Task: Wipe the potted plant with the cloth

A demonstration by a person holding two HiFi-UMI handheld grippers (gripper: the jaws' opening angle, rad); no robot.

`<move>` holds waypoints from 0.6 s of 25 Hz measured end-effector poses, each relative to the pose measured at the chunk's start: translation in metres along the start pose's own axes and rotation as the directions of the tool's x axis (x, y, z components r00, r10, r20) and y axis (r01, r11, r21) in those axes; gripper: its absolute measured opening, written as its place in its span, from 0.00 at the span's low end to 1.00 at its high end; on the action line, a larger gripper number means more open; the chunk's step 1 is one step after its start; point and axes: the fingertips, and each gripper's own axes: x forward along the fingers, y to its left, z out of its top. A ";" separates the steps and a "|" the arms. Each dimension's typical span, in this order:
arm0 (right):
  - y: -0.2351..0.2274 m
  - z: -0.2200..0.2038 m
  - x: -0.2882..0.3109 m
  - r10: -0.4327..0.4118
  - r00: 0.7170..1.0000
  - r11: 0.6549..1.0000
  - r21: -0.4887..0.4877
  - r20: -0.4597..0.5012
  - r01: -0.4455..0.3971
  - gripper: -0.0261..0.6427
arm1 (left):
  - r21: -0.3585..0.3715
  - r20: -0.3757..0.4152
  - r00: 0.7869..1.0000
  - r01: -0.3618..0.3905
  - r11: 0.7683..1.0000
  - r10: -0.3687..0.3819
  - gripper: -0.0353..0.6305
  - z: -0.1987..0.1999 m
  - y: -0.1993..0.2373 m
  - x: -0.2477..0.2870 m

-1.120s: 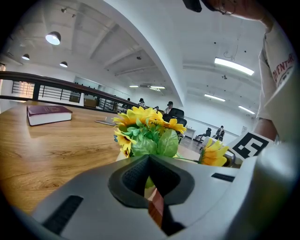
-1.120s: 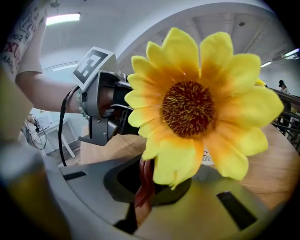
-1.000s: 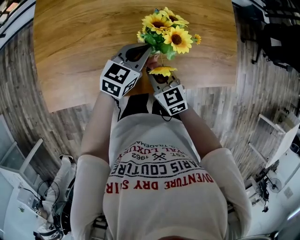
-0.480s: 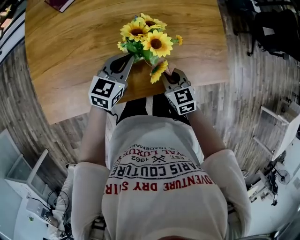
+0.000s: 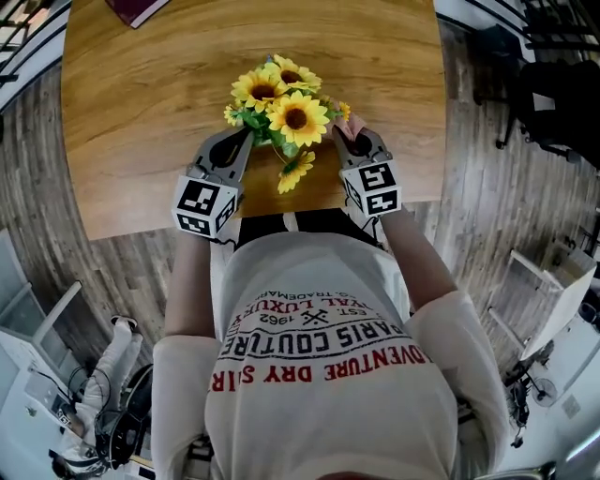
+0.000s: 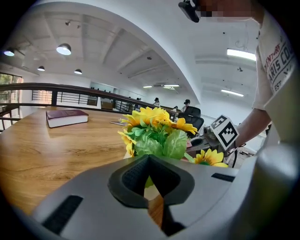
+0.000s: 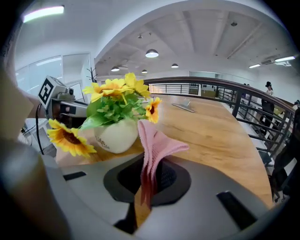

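The potted plant [image 5: 278,103] is a bunch of yellow sunflowers in a white pot [image 7: 117,136] near the wooden table's front edge; one bloom [image 5: 295,172] droops toward me. My left gripper [image 5: 244,141] rests against the plant's left side, jaws shut with nothing between them [image 6: 151,174], the leaves [image 6: 157,140] just ahead. My right gripper [image 5: 350,142] sits at the plant's right side, shut on a folded pink cloth [image 7: 154,145] that sticks up from the jaws [image 7: 149,185] beside the pot. Whether the cloth touches the plant is unclear.
A dark red book [image 5: 136,9] lies at the table's far left, also seen as a book [image 6: 66,117] from the left gripper. A small flat object [image 7: 183,107] lies farther back. A railing [image 7: 225,93] runs behind the table [image 5: 141,112].
The right gripper with the cloth has swung from below the drooping flower out to the plant's right side. The left gripper has stayed at the plant's left side.
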 end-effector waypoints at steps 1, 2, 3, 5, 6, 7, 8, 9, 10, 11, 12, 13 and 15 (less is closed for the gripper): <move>-0.007 0.005 0.004 0.011 1.000 1.000 -0.011 -0.001 -0.011 0.09 | -0.009 0.001 1.000 -0.019 1.000 0.019 0.08 0.000 0.001 0.001; -0.013 0.011 0.008 0.023 1.000 0.999 -0.025 -0.001 -0.023 0.09 | -0.020 0.002 0.999 -0.038 0.999 0.038 0.08 0.001 0.002 0.002; -0.019 0.017 0.013 0.038 0.999 0.998 -0.041 0.000 -0.038 0.09 | -0.031 0.000 0.998 -0.056 0.998 0.056 0.08 0.001 0.003 0.003; -0.028 0.031 0.024 0.078 0.997 0.994 -0.078 0.001 -0.077 0.09 | -0.049 -0.008 0.996 -0.092 0.995 0.092 0.08 0.001 0.005 0.006; -0.031 0.038 0.031 0.102 0.995 0.990 -0.101 -0.002 -0.101 0.09 | -0.050 -0.012 0.994 -0.106 0.993 0.106 0.08 0.001 0.006 0.007; -0.035 0.045 0.038 0.126 0.992 0.984 -0.129 -0.007 -0.125 0.09 | -0.046 -0.017 0.993 -0.117 0.992 0.117 0.08 0.002 0.007 0.008; -0.038 0.052 0.045 0.150 0.989 0.975 -0.162 -0.014 -0.150 0.09 | -0.041 -0.020 0.992 -0.125 0.991 0.125 0.08 0.002 0.008 0.010; -0.039 0.060 0.053 0.175 0.984 0.965 -0.194 -0.021 -0.176 0.09 | -0.038 -0.022 0.991 -0.133 0.990 0.132 0.08 0.003 0.010 0.011; -0.040 0.068 0.060 0.199 0.980 0.953 -0.229 -0.029 -0.200 0.09 | -0.038 -0.022 0.990 -0.142 0.989 0.141 0.08 0.005 0.013 0.012; -0.042 0.076 0.068 0.219 0.975 0.939 -0.265 -0.036 -0.221 0.09 | -0.040 -0.021 0.988 -0.151 0.988 0.151 0.08 0.007 0.017 0.012; -0.043 0.082 0.076 0.239 0.970 0.923 -0.301 -0.046 -0.241 0.09 | -0.042 -0.020 0.987 -0.159 0.986 0.158 0.08 0.009 0.021 0.013; -0.043 0.088 0.083 0.257 0.965 0.905 -0.336 -0.058 -0.262 0.09 | -0.043 -0.022 0.987 -0.161 0.986 0.160 0.08 0.010 0.024 0.014; -0.041 0.097 0.098 0.302 0.949 0.862 -0.398 -0.092 -0.313 0.09 | -0.049 -0.030 0.987 -0.158 0.986 0.156 0.08 0.012 0.028 0.017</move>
